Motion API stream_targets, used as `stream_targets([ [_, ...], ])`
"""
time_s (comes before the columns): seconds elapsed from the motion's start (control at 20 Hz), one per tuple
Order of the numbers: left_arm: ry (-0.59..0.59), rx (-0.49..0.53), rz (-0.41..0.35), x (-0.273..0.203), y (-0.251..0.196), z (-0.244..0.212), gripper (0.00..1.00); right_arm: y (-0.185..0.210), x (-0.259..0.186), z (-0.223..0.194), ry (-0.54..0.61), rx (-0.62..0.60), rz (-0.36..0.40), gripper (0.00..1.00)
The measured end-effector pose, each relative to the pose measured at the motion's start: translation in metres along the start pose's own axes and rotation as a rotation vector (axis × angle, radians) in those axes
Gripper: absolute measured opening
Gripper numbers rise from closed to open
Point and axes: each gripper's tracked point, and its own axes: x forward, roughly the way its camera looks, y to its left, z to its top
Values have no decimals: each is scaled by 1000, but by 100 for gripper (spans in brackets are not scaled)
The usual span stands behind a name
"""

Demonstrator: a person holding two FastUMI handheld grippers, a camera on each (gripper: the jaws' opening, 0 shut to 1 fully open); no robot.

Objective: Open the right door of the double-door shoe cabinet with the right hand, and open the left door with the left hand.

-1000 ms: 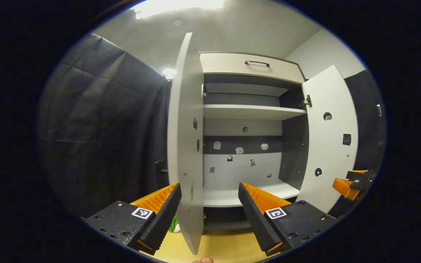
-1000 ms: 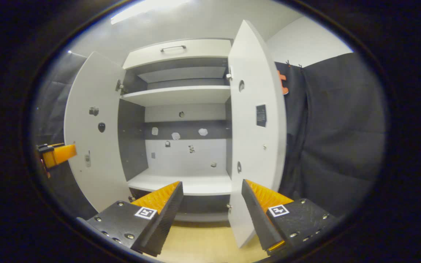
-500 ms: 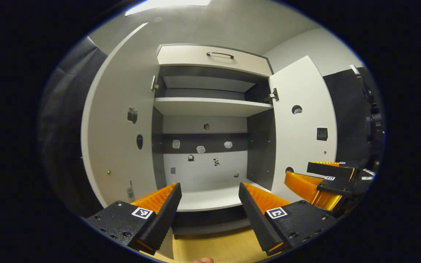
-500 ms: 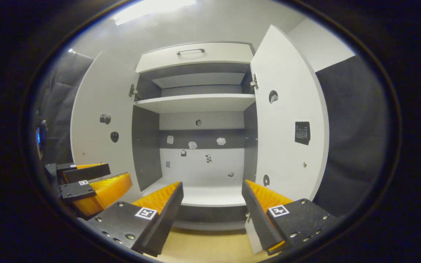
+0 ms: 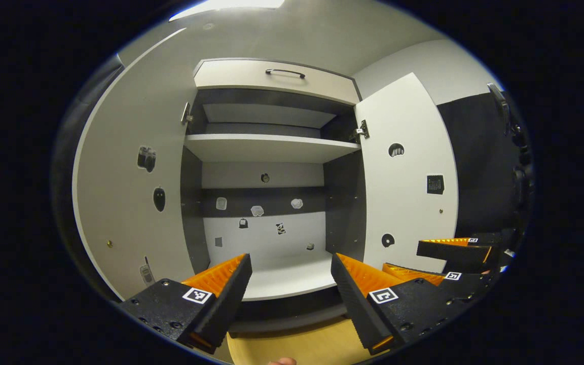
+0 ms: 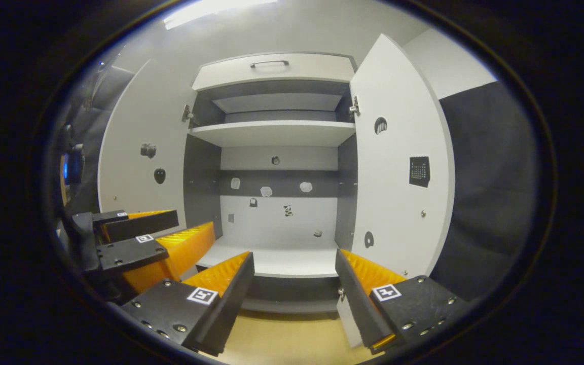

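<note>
Both the left door [image 5: 130, 192] and the right door [image 6: 398, 167] of the shoe cabinet [image 6: 277, 137] stand swung wide, so the task looks done, with the left gripper [image 5: 289, 284] and right gripper [image 6: 294, 284] spread apart, holding nothing, before its bottom shelf [image 6: 277, 261].

Shoe cabinet [image 5: 266, 203] as landmark: left door [image 5: 130, 192] swung out to its left, right door [image 5: 408, 177] to its right. Shelf [image 5: 266, 147] inside, drawer [image 5: 271, 83] above. Floor [image 5: 292, 344] in front.

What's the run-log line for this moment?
left door: open | right door: open | left gripper: open, empty | right gripper: open, empty | shelves: bare
</note>
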Motion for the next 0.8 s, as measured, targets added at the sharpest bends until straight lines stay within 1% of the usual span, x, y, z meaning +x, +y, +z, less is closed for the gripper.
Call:
stream_targets([
  [0.4,-13,8,-52,17,-16,0,97,-5,-1,1,-10,-18,-34,95],
  [0.8,-7,4,-52,28,-16,-3,97,-11,1,2,-16,-25,-55,95],
])
